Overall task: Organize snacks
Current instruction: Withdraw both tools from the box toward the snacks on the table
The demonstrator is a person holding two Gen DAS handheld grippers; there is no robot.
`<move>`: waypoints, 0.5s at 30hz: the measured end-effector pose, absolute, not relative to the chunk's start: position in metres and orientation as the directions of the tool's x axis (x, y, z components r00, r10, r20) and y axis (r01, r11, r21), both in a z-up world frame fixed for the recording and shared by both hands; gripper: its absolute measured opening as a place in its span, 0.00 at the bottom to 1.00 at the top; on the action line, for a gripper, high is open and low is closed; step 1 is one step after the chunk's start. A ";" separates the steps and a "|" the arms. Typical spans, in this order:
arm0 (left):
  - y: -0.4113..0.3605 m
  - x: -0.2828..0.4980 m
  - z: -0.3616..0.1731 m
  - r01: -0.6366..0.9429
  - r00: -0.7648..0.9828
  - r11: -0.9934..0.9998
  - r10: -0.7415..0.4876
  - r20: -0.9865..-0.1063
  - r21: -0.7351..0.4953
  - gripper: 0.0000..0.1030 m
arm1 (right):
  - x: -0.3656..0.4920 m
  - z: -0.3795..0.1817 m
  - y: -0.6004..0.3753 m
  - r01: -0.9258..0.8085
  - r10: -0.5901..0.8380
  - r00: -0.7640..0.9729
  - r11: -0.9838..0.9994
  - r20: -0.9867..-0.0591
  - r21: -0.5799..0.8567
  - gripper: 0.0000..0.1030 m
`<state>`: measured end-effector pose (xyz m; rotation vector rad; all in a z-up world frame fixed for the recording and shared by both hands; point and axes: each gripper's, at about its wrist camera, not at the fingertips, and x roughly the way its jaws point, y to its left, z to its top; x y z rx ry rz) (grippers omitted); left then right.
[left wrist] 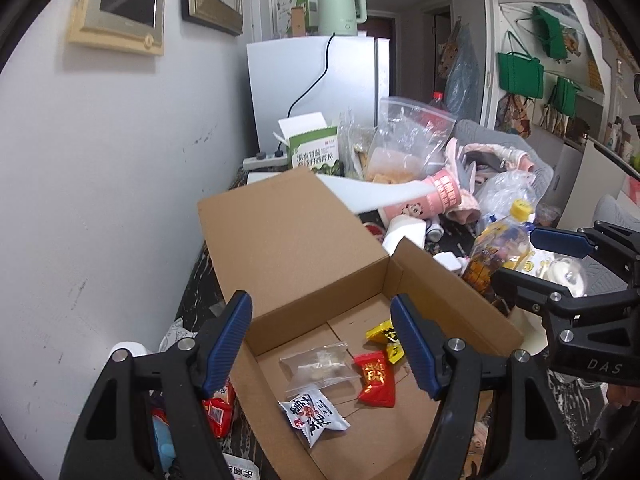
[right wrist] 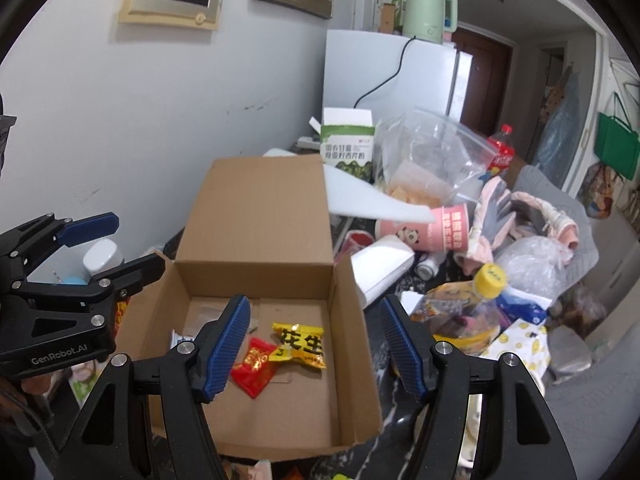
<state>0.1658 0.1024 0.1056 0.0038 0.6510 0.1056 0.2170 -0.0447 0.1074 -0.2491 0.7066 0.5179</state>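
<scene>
Both tools, left tool (left wrist: 322, 340) & right tool (right wrist: 314, 342), hover w/ jaws apart, empty, over the cardboard box (right wrist: 256, 216) holding light, crinkly snack packets (left wrist: 314, 416) just ahead — likely slippery; pinch by sealed edges.

Open cardboard box (left wrist: 304, 240) with red (left wrist: 375, 378), yellow (right wrist: 299, 345), clear (left wrist: 320, 364), white snack packets (left wrist: 312, 416) flat inside.

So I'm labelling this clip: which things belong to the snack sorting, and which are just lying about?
Job: cardboard box, yellow packet, red packet, clear packet, white packet.
Lying about: kettle, pink cup, yellow-capped bottle, zip bag.
</scene>
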 end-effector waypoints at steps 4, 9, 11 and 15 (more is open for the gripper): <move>0.096 0.149 0.122 -0.079 0.814 0.996 0.082 -0.575 0.030 0.69 | 0.199 0.125 -0.054 -0.519 0.368 0.668 0.853 -0.647 -0.051 0.66; 0.086 0.130 0.136 -0.049 0.831 0.998 0.056 -0.553 0.028 0.69 | 0.179 0.139 -0.067 -0.506 0.367 0.690 0.861 -0.624 -0.054 0.69; 0.082 0.123 0.140 -0.037 0.837 0.999 0.049 -0.545 0.034 0.69 | 0.172 0.143 -0.073 -0.502 0.367 0.695 0.864 -0.618 -0.051 0.70; 0.070 0.108 0.144 -0.009 0.848 0.999 0.027 -0.529 0.036 0.69 | 0.157 0.146 -0.087 -0.493 0.367 0.701 0.869 -0.611 -0.043 0.70</move>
